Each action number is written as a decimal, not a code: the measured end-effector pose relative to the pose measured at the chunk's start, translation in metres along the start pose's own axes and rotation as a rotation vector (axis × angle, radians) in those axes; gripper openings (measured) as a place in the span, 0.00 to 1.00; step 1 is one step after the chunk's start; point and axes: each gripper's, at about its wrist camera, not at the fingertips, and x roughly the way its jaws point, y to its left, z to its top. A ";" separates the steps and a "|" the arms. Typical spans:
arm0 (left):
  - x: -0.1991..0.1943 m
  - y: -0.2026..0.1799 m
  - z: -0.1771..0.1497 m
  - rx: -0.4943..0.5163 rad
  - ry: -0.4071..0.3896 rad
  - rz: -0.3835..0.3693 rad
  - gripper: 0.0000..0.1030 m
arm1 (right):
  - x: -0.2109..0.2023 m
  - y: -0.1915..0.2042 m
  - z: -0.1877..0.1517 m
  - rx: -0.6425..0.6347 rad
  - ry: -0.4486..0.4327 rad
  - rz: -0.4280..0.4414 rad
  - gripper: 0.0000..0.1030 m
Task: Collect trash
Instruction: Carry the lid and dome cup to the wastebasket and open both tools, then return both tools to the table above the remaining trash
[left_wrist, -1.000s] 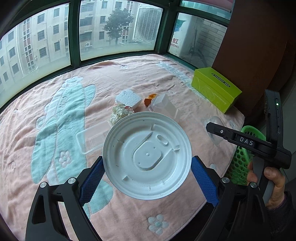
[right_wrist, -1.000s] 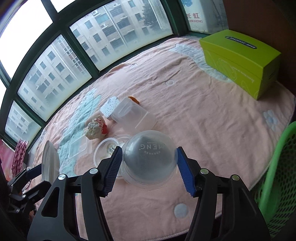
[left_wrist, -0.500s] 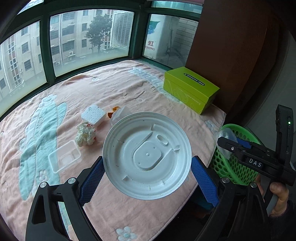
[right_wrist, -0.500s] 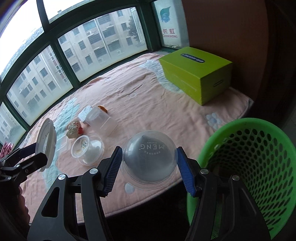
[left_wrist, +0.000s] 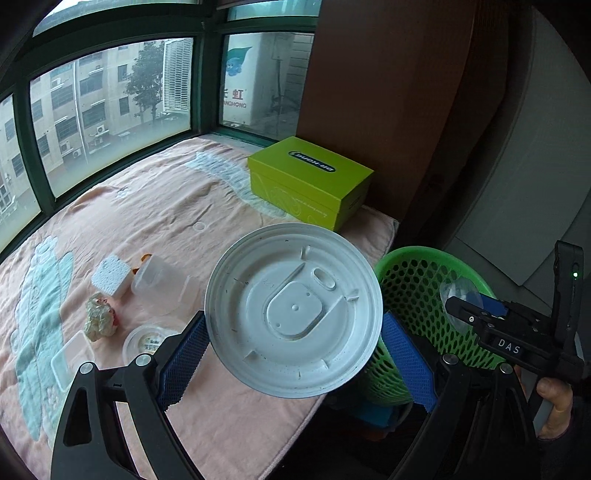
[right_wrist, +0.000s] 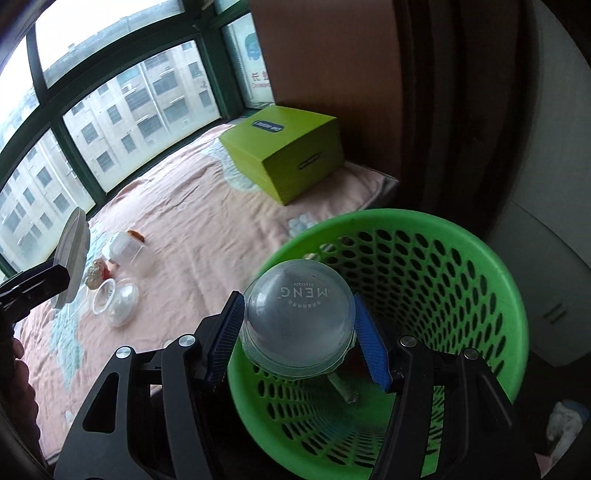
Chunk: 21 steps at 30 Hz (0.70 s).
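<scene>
Holding a clear dome lid over the green basket, the right gripper is pinching it on both sides. The left gripper is squeezing a white round lid above the pink blanket's edge, beside the basket.

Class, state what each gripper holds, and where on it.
Left gripper: white round lid, by opposite rim edges. Right gripper: clear dome lid, by its sides.
</scene>
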 end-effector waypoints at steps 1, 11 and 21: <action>0.002 -0.005 0.002 0.009 0.001 -0.006 0.87 | -0.002 -0.006 -0.001 0.011 -0.002 -0.007 0.59; 0.022 -0.060 0.017 0.097 0.022 -0.082 0.87 | -0.028 -0.047 -0.002 0.079 -0.053 -0.063 0.69; 0.042 -0.106 0.016 0.162 0.072 -0.140 0.87 | -0.058 -0.069 -0.007 0.112 -0.123 -0.125 0.72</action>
